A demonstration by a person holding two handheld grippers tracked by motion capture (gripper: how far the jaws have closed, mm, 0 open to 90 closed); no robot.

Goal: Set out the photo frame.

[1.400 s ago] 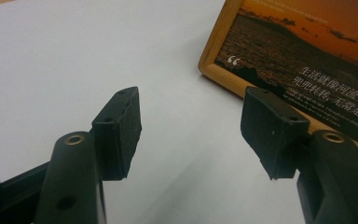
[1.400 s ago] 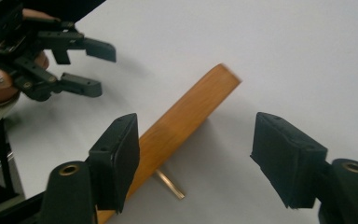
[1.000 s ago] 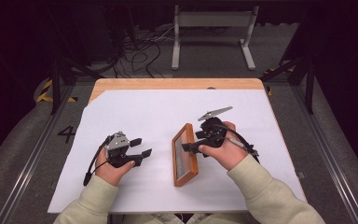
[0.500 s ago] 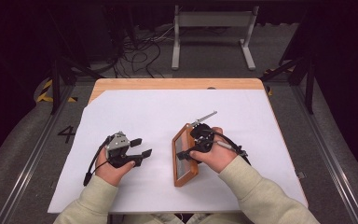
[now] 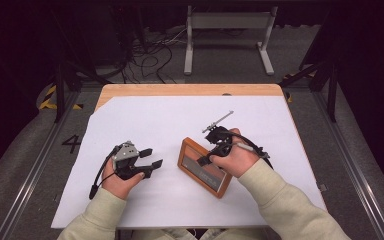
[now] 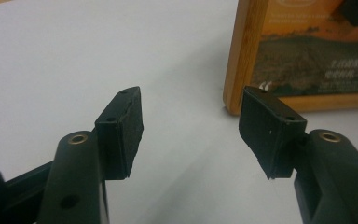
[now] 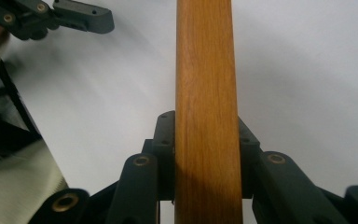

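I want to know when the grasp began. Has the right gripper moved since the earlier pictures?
Yes. In the high view the right gripper has come down and leftward onto the wooden frame, away from the table's right edge; its jaws have just been closing and now clamp the frame.

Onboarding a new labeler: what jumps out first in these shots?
The right gripper, whose jaws have just been closing, clamps the edge of a wooden picture frame right of centre on the white sheet. The left gripper rests open beside it, holding nothing.

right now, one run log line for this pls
right tongs: just closed on wooden picture frame edge | left tongs: open, empty | white table sheet
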